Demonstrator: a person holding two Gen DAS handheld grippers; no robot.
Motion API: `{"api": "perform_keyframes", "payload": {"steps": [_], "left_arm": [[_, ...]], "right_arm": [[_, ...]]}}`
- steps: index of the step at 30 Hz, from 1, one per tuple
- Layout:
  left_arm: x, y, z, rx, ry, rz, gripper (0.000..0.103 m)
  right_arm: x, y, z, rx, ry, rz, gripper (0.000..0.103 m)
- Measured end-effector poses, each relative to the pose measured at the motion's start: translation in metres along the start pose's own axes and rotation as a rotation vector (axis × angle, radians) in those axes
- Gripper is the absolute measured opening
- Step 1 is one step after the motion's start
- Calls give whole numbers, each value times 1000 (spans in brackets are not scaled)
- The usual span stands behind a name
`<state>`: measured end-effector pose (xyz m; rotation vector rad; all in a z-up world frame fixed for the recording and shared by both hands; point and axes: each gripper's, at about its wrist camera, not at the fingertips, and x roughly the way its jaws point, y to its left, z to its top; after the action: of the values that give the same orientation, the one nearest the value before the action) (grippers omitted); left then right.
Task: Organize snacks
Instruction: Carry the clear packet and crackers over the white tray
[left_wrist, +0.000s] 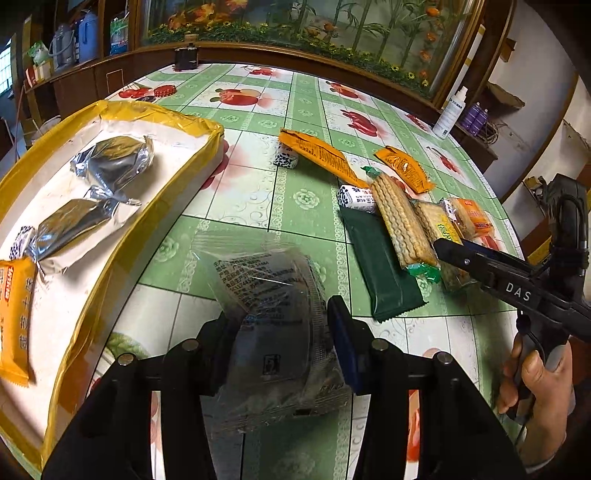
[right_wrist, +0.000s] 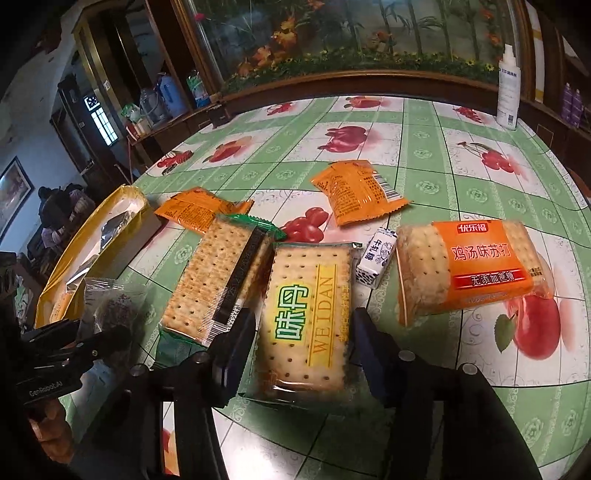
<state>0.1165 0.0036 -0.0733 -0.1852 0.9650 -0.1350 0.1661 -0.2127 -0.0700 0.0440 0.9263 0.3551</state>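
Note:
My left gripper (left_wrist: 280, 332) is shut on a clear-wrapped dark snack (left_wrist: 269, 295), held above the table just right of the yellow-rimmed box (left_wrist: 155, 206). The box holds two silver packets (left_wrist: 114, 162), an orange packet (left_wrist: 14, 317) and a small white candy. My right gripper (right_wrist: 303, 328) straddles the WEIDAN cracker pack (right_wrist: 306, 317), which lies on the table between its fingers; the jaws look open around it. In the left wrist view the right gripper (left_wrist: 443, 245) reaches over the cracker packs (left_wrist: 402, 221).
On the fruit-print tablecloth lie a green-wrapped cracker pack (right_wrist: 218, 280), an orange soda-cracker pack (right_wrist: 476, 266), two orange packets (right_wrist: 358, 192), small white candies (right_wrist: 376, 262) and a dark green bar (left_wrist: 380, 269). A white spray bottle (right_wrist: 509, 88) stands at the far edge.

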Motion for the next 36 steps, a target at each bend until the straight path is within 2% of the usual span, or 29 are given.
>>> {"api": "perform_keyframes", "payload": {"steps": [5, 10, 15, 20, 29, 36], "left_arm": [[-10, 4, -7, -4, -12, -27, 39], [-23, 7, -16, -4, -25, -37, 39], [-41, 9, -25, 7, -51, -45, 39], [-62, 10, -30, 13, -84, -61, 39], [-96, 16, -31, 5, -150, -49, 39], [-105, 26, -31, -9, -168, -10, 39]], "right_arm": [[-11, -4, -9, 61, -20, 56, 49], [-46, -8, -20, 112, -94, 87, 48], [-74, -8, -34, 140, -133, 119, 48], [-95, -3, -45, 175, -161, 211, 48], [-107, 36, -46, 112, -173, 271, 48], [-105, 61, -45, 66, -167, 294, 48]]}}
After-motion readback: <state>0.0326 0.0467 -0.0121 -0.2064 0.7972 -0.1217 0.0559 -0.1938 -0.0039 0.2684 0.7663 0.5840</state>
